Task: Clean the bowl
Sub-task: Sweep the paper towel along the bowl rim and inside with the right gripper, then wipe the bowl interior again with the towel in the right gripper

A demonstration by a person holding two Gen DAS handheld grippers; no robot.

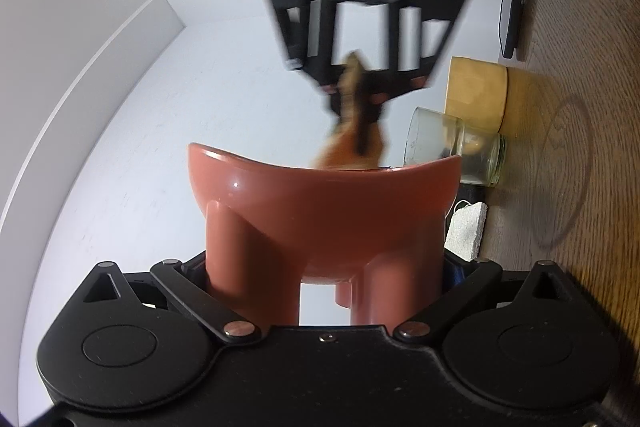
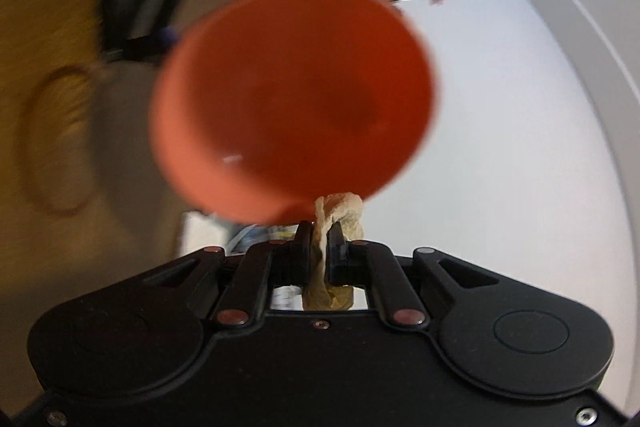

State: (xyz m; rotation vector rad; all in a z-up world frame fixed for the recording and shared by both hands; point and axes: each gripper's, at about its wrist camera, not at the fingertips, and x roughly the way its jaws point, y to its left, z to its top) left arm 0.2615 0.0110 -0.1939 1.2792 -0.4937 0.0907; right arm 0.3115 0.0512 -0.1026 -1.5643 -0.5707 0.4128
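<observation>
White walls surround a wooden table [image 1: 560, 27]. A glass jar [image 1: 452, 147] lies there. Left gripper [image 1: 324, 267] clamps the red bowl [image 1: 320, 211] by its legs. Right gripper [image 2: 318, 247] is closed on a crumpled paper towel [image 2: 340, 213] at the bowl's rim.

Left gripper [image 1: 324, 283] jaws wide, seemingly clamping bowl legs, right gripper [image 2: 318, 239] jaws pinched shut

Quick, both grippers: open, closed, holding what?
Left gripper: closed on the red bowl's legs.
Right gripper: closed on a crumpled brown paper towel.
</observation>
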